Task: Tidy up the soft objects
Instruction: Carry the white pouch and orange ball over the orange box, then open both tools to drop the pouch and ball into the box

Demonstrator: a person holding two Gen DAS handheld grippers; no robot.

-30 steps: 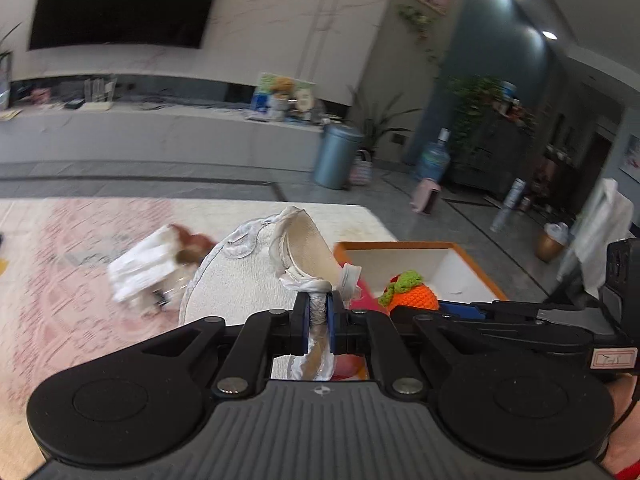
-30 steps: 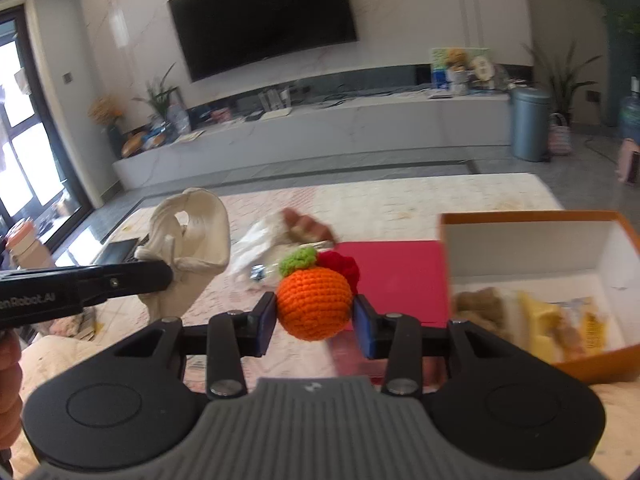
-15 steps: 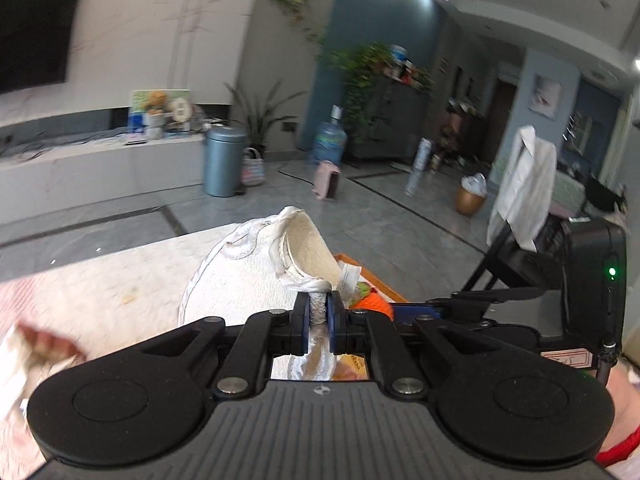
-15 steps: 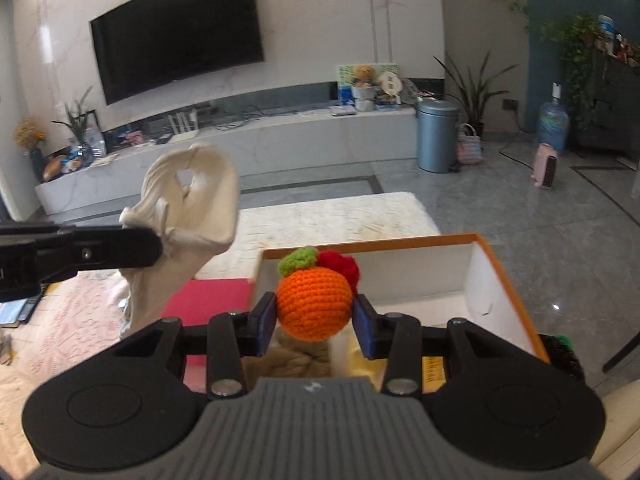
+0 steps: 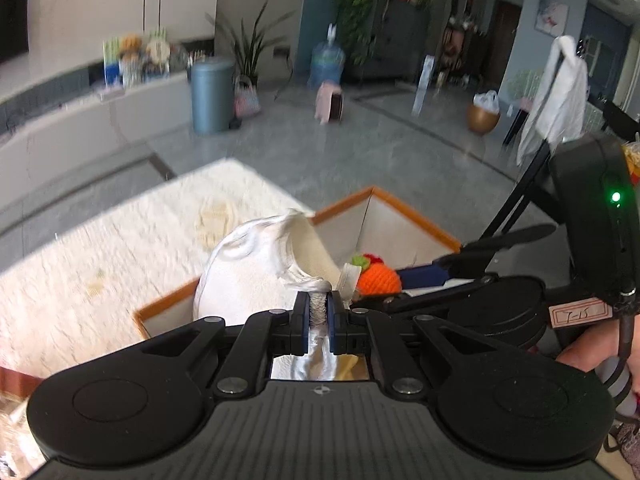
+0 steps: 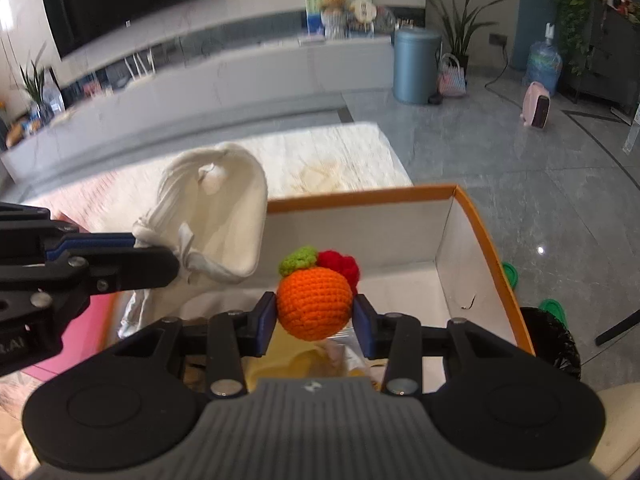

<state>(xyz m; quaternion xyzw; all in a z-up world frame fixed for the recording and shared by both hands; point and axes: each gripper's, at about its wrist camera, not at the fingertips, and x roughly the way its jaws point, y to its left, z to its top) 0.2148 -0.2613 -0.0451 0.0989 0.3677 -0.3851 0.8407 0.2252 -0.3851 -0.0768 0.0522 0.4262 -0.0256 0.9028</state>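
My left gripper [image 5: 319,320] is shut on a bunched white cloth [image 5: 256,268] and holds it above the near left corner of the orange-rimmed white box [image 5: 416,216]. In the right wrist view the cloth [image 6: 224,216] hangs from the left gripper [image 6: 168,264] over the box's left side. My right gripper [image 6: 315,316] is shut on an orange crocheted fruit [image 6: 315,308] with a green leaf and red tuft, held over the open box [image 6: 472,248]. The fruit also shows in the left wrist view [image 5: 378,278].
Yellow and tan soft items [image 6: 316,364] lie in the box bottom. A red flat piece [image 6: 86,340] lies left of the box on the cream carpet [image 5: 120,248]. A black bin [image 6: 556,344] and green items [image 6: 552,308] sit right of the box.
Both grippers have swung right with their loads, from above the carpet and red piece to above the box. Both stay shut.
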